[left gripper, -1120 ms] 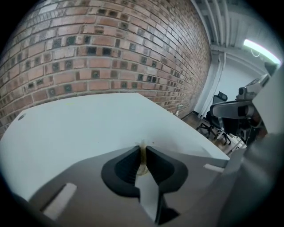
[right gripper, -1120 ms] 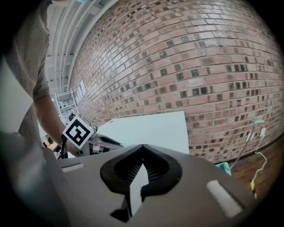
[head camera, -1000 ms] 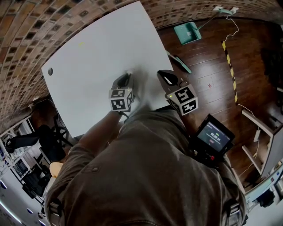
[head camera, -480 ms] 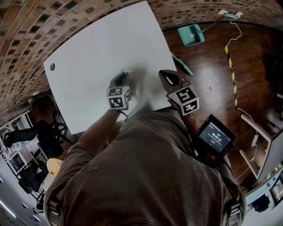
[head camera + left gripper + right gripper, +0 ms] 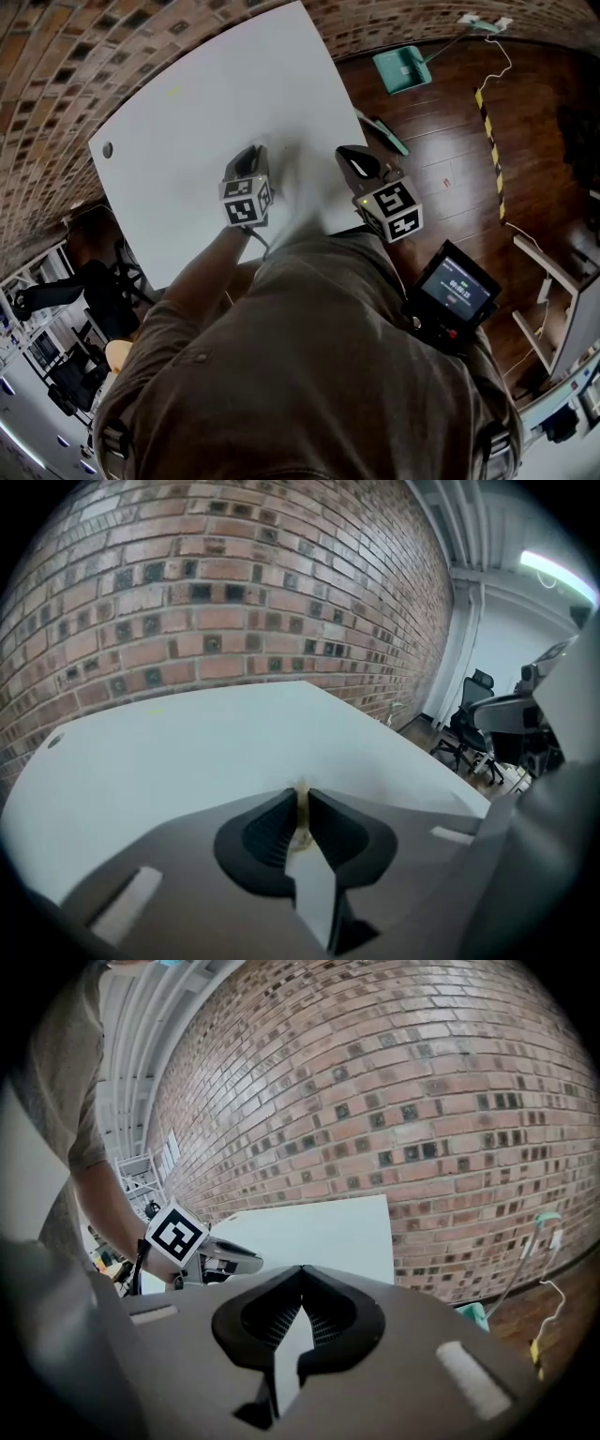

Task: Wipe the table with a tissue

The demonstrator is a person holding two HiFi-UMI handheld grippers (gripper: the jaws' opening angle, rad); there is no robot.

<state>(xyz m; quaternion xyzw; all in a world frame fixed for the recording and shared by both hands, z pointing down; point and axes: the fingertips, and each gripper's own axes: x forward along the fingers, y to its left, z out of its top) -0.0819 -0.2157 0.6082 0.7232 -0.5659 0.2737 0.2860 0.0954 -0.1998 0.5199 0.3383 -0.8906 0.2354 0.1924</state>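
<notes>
The white table (image 5: 206,103) runs away from me toward the brick wall. Over its near middle, my left gripper (image 5: 247,156) presses down with its jaws shut on a thin pale tissue (image 5: 301,810). In the left gripper view only a narrow strip of the tissue shows between the black pads (image 5: 267,832), at the left gripper (image 5: 301,797) tips. In the head view the tissue is hard to tell from the white top. My right gripper (image 5: 352,163) hovers at the table's right edge, shut and empty. The right gripper (image 5: 301,1274) view takes in the table (image 5: 319,1227) and the left gripper (image 5: 211,1255).
A small dark hole (image 5: 107,150) marks the table's far left corner. On the wooden floor to the right lie a green dustpan (image 5: 399,67), a brush (image 5: 380,132) and yellow-black tape (image 5: 487,141). A device with a lit screen (image 5: 454,292) hangs at the person's waist. Office chairs (image 5: 80,295) stand at the left.
My left gripper has slid to the left and a little farther out across the table, still shut on the tissue. The right gripper has stayed where it was.
</notes>
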